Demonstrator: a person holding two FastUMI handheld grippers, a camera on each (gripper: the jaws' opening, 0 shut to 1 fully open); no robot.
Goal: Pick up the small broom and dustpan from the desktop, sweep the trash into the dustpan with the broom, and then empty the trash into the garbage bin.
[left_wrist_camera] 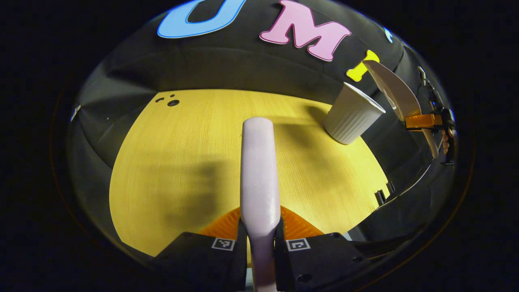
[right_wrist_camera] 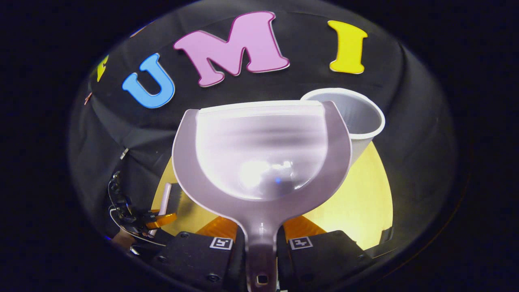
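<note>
Yellow wooden desktop (left_wrist_camera: 182,162), swept bare of visible trash: left gripper (left_wrist_camera: 259,243) clamps the broom (left_wrist_camera: 259,170) handle, right gripper (right_wrist_camera: 261,243) clamps the dustpan (right_wrist_camera: 261,150) handle, pan raised beside the white bin (right_wrist_camera: 361,117); emptying appears under way, contents unclear.

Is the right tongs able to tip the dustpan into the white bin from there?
Probably yes. The right tongs grip the dustpan by its handle, raised above the table, and the open white bin sits just behind its far corner. Nothing stands between them.
</note>
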